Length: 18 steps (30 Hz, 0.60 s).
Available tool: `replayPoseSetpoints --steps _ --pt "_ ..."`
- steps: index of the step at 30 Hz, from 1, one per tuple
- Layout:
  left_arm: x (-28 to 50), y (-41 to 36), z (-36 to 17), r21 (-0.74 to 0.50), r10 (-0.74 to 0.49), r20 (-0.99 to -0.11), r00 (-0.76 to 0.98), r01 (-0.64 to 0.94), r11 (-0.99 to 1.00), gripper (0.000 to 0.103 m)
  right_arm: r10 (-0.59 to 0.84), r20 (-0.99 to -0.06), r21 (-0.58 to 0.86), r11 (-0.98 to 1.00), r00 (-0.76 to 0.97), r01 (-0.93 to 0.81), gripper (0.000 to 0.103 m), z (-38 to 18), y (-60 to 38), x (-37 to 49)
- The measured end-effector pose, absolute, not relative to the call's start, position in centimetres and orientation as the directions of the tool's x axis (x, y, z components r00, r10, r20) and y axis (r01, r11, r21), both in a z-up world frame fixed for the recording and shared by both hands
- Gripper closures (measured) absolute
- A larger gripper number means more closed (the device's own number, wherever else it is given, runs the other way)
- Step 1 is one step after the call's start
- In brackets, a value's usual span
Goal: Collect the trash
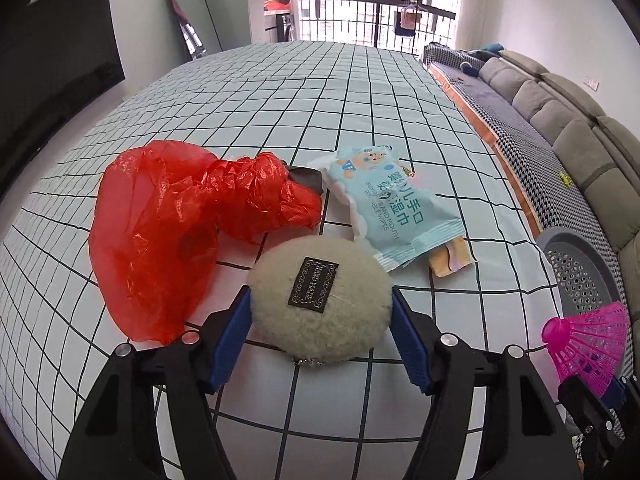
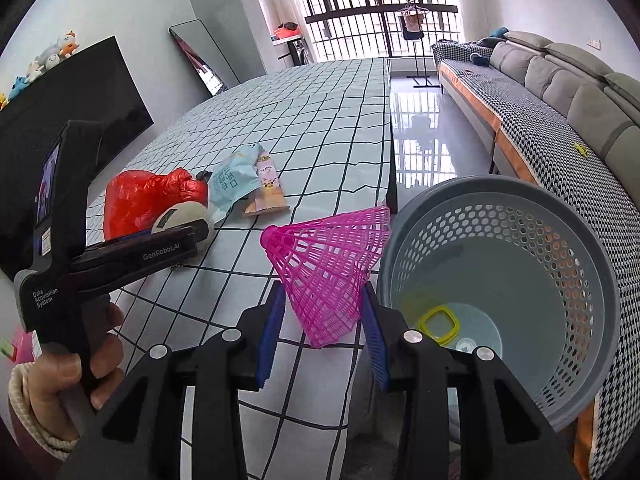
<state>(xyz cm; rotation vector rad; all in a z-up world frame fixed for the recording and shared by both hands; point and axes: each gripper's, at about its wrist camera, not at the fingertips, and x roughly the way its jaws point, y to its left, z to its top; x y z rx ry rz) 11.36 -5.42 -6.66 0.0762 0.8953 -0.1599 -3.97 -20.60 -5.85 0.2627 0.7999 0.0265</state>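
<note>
Your left gripper (image 1: 320, 320) sits low, blue pads (image 1: 230, 344) spread wide around a fluffy puff (image 1: 320, 300), touching both its sides. Your right gripper (image 2: 324, 320), near right, clamps a pink shuttlecock (image 2: 328, 268).

Bright daylight pours through a barred window (image 2: 380, 8) straight ahead of the claw. Grey sofa (image 2: 580, 88) runs along the right wall, dark TV (image 2: 80, 92) sits left, 1 leaning mirror (image 2: 200, 56) beyond it, glossy floor (image 2: 424, 128) reflecting everything.
</note>
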Motion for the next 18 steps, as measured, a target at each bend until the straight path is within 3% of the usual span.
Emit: replayPoseSetpoints --steps 18 --pt "4.0 -6.5 -2.0 -0.003 -0.212 -0.703 0.679 0.295 0.955 0.042 0.034 -0.705 0.191 0.971 0.708 0.144 0.066 -4.3 -21.8 -7.5"
